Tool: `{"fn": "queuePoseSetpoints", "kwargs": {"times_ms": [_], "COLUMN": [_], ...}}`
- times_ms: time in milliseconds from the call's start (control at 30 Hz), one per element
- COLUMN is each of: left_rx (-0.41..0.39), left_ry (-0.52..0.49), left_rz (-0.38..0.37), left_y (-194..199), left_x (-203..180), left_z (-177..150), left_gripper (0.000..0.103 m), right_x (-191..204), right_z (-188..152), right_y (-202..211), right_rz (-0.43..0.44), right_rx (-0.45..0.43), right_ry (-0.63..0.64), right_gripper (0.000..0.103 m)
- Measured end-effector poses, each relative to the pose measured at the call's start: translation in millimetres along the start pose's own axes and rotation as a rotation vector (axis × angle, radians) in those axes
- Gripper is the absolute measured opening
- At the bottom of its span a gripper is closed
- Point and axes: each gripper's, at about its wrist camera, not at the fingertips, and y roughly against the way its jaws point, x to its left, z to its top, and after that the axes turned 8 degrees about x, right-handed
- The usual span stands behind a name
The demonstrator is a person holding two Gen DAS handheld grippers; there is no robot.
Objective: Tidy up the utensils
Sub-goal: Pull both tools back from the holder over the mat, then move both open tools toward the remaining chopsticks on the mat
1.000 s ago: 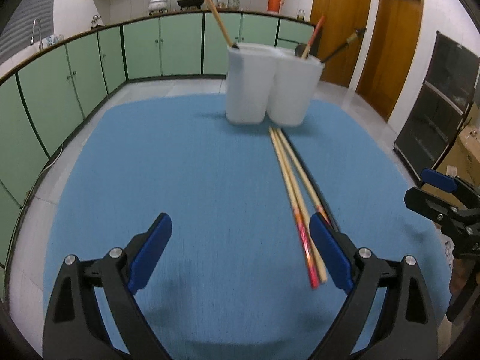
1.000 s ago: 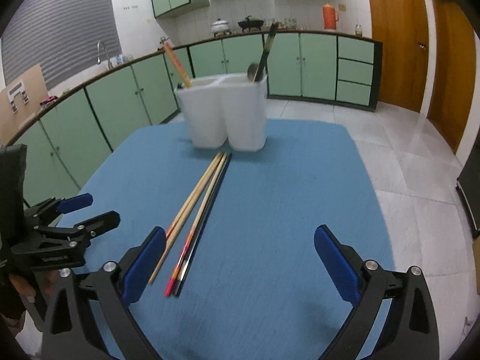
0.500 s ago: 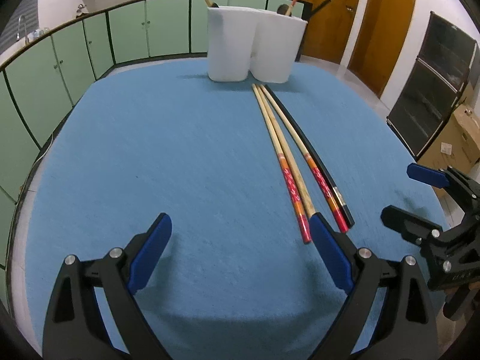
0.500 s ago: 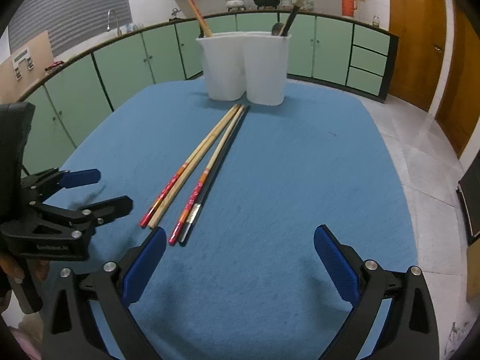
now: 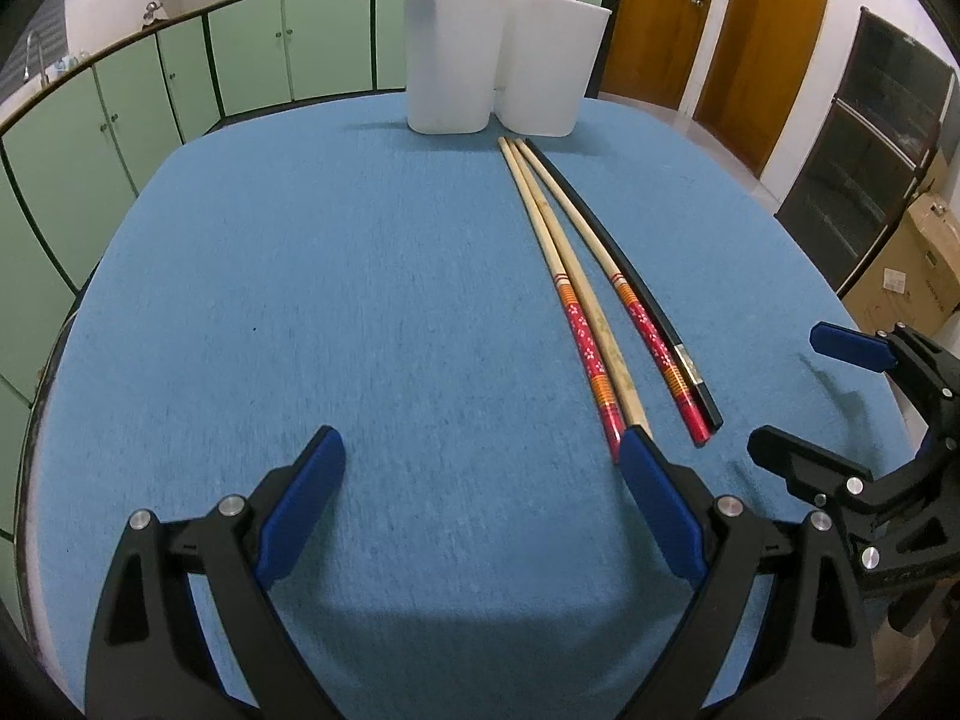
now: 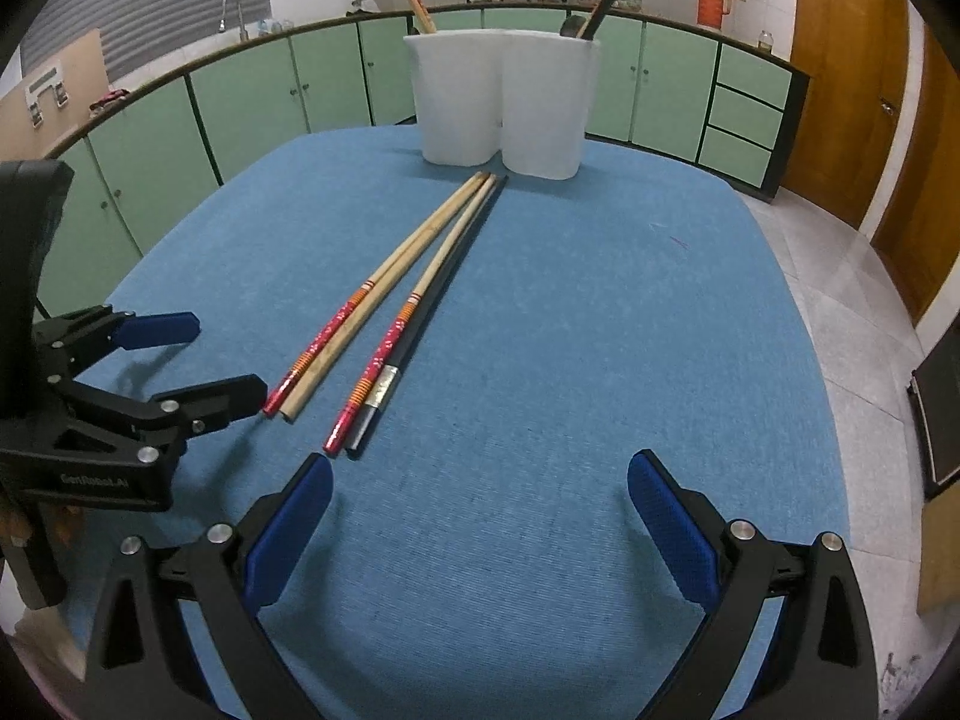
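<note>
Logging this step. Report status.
Left gripper and right gripper open, empty. Four chopsticks flat on cloth before holder. Nothing blocking.

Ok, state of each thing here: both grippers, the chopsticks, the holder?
left gripper: open, empty
right gripper: open, empty
chopsticks: four, flat on the blue cloth, ungripped
white holder: upright, utensils already inside
</note>
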Motion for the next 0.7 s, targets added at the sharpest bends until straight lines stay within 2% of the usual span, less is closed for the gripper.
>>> {"fn": "queuePoseSetpoints", "kwargs": {"times_ms": [367, 700], "left_rx": [-0.004, -0.016], "left_ry": [0.019, 0.061], "left_rz": [0.03, 0.025], "left_y": [3.4, 7.2], "left_x": [14.2, 26.0], "left_z": [-1.6, 0.4], "left_gripper": [0.09, 0.09], "right_x": [1.8, 7.8], "right_z": [-2.6, 3.0], "right_y": [0.0, -12.3], "right_rz": [0.014, -0.026], "right_rx": [-0.006, 0.014], "right_ry": [0.002, 0.02], "right_gripper": [0.096, 0.096]}}
